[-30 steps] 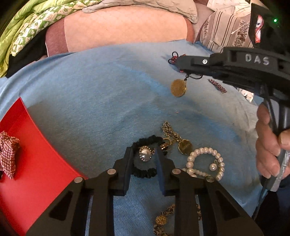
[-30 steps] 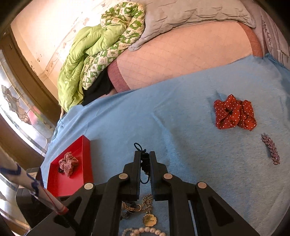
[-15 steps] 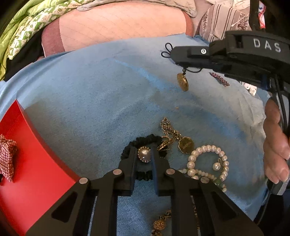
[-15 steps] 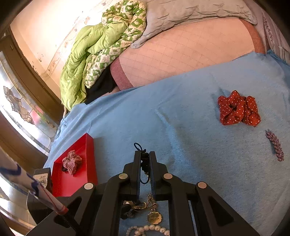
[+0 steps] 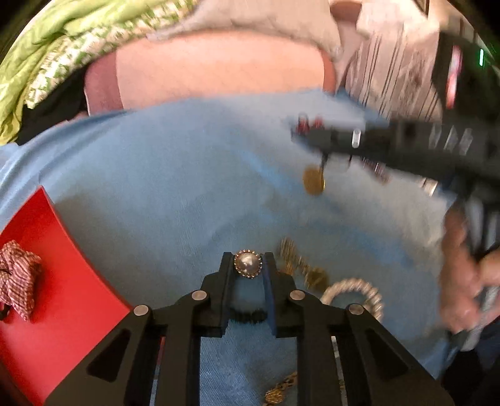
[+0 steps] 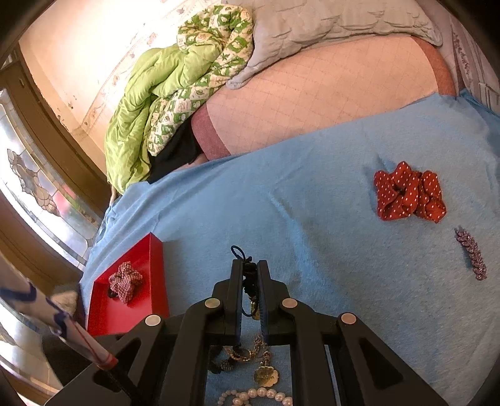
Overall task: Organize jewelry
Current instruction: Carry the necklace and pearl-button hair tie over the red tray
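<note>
My left gripper point(image 5: 247, 272) is shut on a black hair tie by its round pearl stud point(image 5: 247, 263). The tie's black band point(image 5: 248, 316) hangs below the fingers, above the blue blanket point(image 5: 175, 193). My right gripper point(image 6: 250, 272) is shut on a dark corded necklace point(image 6: 240, 252). In the left wrist view its gold medallion point(image 5: 314, 184) dangles under that gripper, blurred. A red tray point(image 5: 62, 259) at the left holds a checked scrunchie point(image 5: 18, 281). A gold chain point(image 5: 300, 268) and a pearl bracelet point(image 5: 354, 292) lie on the blanket.
A red polka-dot scrunchie point(image 6: 409, 195) and a purple hair clip point(image 6: 472, 257) lie far right on the blanket. Pink bedding point(image 6: 328, 103), a green quilt point(image 6: 175, 93) and a grey pillow point(image 6: 337, 28) are piled behind. A hand point(image 5: 468, 271) grips the right tool.
My left gripper's jaws narrowed onto the pearl stud and lifted the black hair tie off the blanket. The right gripper kept its hold on the corded necklace.
</note>
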Motion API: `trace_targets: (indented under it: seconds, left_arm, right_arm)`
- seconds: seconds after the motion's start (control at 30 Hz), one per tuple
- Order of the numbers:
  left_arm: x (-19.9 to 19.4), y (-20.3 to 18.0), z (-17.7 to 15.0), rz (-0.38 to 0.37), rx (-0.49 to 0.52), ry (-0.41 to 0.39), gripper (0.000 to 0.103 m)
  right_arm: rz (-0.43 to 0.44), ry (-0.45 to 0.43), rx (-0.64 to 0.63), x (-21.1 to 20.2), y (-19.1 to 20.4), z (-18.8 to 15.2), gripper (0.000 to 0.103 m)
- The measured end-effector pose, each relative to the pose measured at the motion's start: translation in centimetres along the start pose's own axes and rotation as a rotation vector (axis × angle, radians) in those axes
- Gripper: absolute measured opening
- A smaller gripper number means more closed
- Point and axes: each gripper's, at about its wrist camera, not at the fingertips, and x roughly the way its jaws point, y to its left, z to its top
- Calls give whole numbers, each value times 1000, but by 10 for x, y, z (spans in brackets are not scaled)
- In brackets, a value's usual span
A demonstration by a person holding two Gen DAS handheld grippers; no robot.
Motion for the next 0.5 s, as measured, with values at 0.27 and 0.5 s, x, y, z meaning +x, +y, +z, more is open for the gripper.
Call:
trace_targets:
  seconds: [0.27,0.5]
  left_arm:
    - [-51,19,20,-31,-89,-228,18]
    - [-66,40,24,26,-113,-283,18]
  right_arm:
    - [19,-19,-24,-7,8,0,10]
    - [45,-25,-37,-9,13,0,10]
